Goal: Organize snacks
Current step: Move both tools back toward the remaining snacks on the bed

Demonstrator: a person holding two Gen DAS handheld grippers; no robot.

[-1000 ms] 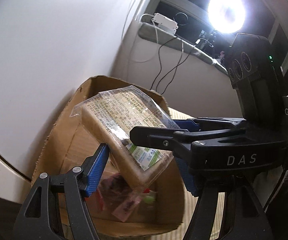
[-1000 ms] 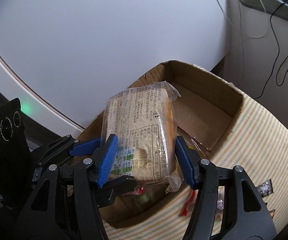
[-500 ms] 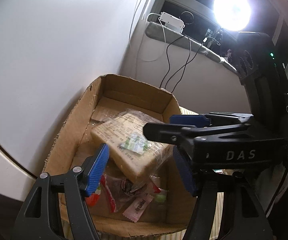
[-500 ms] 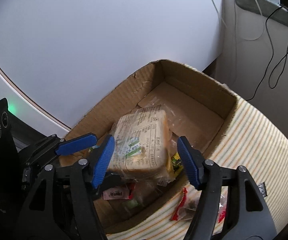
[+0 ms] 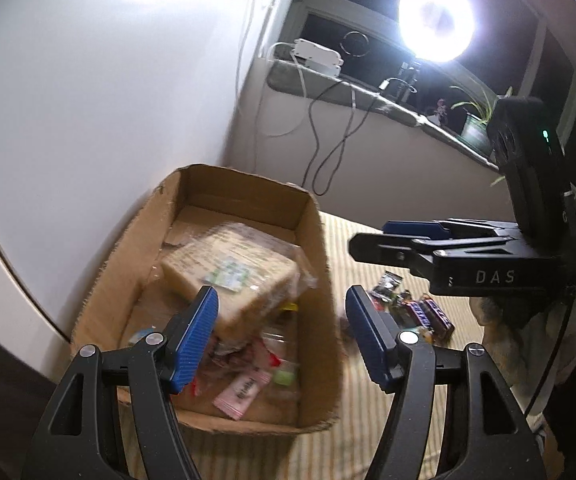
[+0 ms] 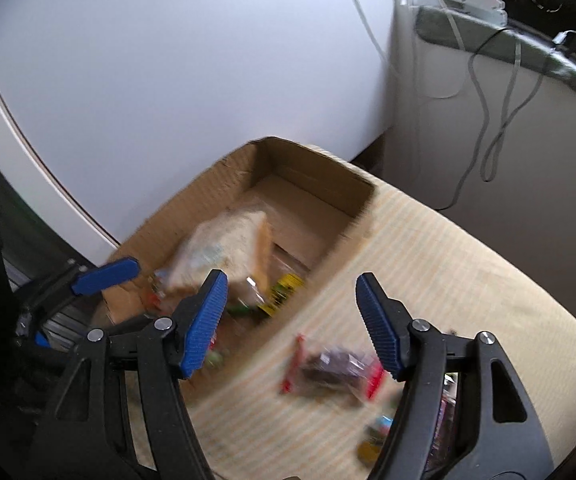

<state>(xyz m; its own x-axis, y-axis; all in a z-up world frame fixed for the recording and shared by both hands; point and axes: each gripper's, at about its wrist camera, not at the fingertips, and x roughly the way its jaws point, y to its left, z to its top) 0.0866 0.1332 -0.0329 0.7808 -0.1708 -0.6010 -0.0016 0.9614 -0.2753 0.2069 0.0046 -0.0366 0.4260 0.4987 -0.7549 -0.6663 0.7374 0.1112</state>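
Note:
A clear-wrapped bread packet (image 5: 228, 276) (image 6: 224, 248) lies tilted inside the open cardboard box (image 5: 319, 240) (image 6: 307, 168), on top of small sachets such as a pink one (image 5: 244, 390). My left gripper (image 5: 280, 304) hovers open over the box's near right corner with nothing between its blue pads. My right gripper (image 6: 291, 284) is open and empty above the box's right edge and the striped cloth. In the left wrist view the right gripper (image 5: 379, 238) hangs to the right of the box. A red-edged snack packet (image 6: 331, 368) lies on the cloth just below the right gripper.
Several small snack bars (image 5: 415, 308) lie on the striped cloth (image 6: 447, 280) right of the box. A white wall (image 5: 108, 100) stands directly behind the box. A window ledge (image 5: 327, 88) carries cables and a bright lamp (image 5: 435, 24). A gloved hand (image 5: 527, 340) holds the right gripper.
The bread packet, first held up between both grippers over the box, now rests inside it. Both grippers have let go and swung right, the right one out over the cloth.

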